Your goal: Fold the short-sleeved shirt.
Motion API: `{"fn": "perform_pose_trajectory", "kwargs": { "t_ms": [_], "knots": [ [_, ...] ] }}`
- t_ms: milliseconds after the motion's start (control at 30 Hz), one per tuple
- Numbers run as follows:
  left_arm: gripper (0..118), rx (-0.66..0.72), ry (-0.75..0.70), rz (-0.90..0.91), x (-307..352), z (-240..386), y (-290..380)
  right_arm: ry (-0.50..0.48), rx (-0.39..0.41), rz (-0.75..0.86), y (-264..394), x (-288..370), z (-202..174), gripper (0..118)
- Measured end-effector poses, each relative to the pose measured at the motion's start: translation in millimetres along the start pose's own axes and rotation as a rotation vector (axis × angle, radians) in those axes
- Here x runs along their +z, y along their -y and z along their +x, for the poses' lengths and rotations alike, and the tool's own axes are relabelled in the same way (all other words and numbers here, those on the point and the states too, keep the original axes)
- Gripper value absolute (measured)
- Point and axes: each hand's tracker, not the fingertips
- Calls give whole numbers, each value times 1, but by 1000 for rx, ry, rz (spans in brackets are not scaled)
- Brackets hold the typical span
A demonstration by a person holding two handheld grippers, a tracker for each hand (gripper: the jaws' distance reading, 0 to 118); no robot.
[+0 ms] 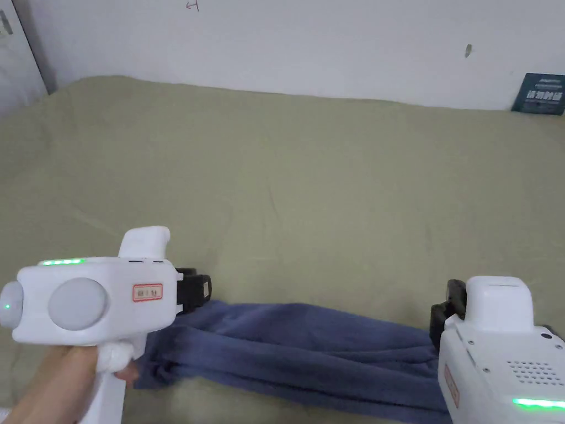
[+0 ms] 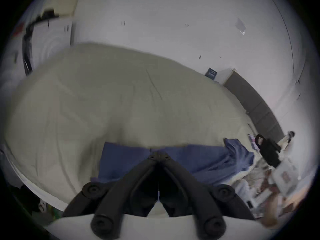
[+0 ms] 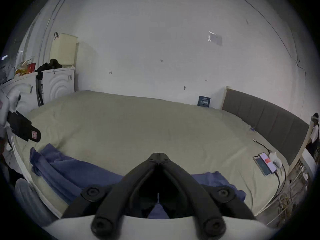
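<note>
While the left gripper [image 2: 158, 154] hangs over the near left end of the shirt [image 1: 298, 353], its jaws meet at the tips in its own view, with no cloth visibly caught between them; the picture there is blurred, so a thin pinch at the very tips cannot be ruled out. A hand [image 1: 60, 381] holds this white gripper [image 1: 193, 290] from below in the head view, black jaws pointing right, just above the shirt's left corner. The right gripper [image 3: 159, 155] also has its jaws drawn together tip to tip, above the bed [image 3: 138, 122] just past the shirt's far edge, and nothing shows between them. In the head view it [image 1: 447, 312] sits at the shirt's right end, its white body covering that end. The blue shirt [image 3: 72, 171] lies in a long, rumpled band along the bed's near edge, stretched from one gripper to the other, with folds bunched at its left end. The olive bed [image 1: 287, 182] beyond it reaches to a white wall [image 1: 331, 44]. A dark card [image 1: 539, 94] leans on that wall at the right. Phones [image 3: 265, 164] on a cable lie near a grey headboard [image 3: 270, 119].
</note>
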Motion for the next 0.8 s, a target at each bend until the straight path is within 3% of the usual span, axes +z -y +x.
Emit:
{"fn": "perform_pose_trajectory", "kwargs": {
  "t_ms": [233, 467, 500, 600, 633, 800],
  "knots": [
    [0, 155, 184, -287, 0, -87, -35, -43, -10, -53, -2, -1, -19, 0],
    [4, 214, 180, -313, -6, -125, -34, -69, -33, -124, 10, -13, -26, 0],
    [12, 231, 201, -314, -9, -129, -32, -66, -30, -133, 11, -14, -28, 0],
    [89, 281, 258, -328, -17, -134, -24, -70, -22, -148, 13, -18, -30, 0],
    [106, 278, 280, -341, -21, -133, -22, -72, -21, -151, 13, -18, -30, 0],
    [108, 280, 338, -390, -48, -133, -12, -87, -20, -148, 13, -21, -29, 0]
  ]
}}
